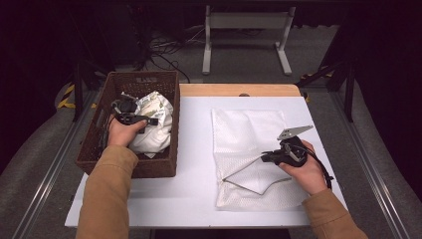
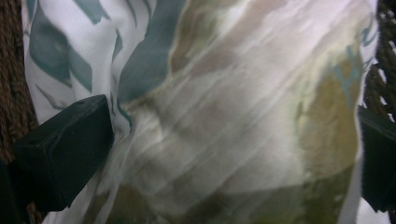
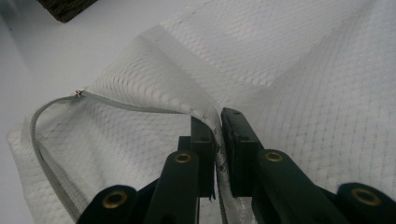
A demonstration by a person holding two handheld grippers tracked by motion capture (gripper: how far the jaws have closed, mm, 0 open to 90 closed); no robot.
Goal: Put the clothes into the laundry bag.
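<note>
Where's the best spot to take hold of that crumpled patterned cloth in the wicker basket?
Probably a raised fold on top of the patterned cloth, coming straight down from above. The basket walls block the sides, and the soft bunched cloth gives ridges to pinch. The left claw already has its jaws on either side of such a fold.

I am seeing even overhead light falling on the flat white table top point(image 1: 194, 149), which is reading bright, almost washed out, while the surrounding floor is sinking into near darkness and the frame corners are vignetting. Shadows are lying soft and short. In the left gripper view the crumpled white patterned cloth point(image 2: 224, 121) is sitting too close and smearing out of focus. The white mesh zippered bag point(image 3: 303, 84) is showing sharp weave.
</note>
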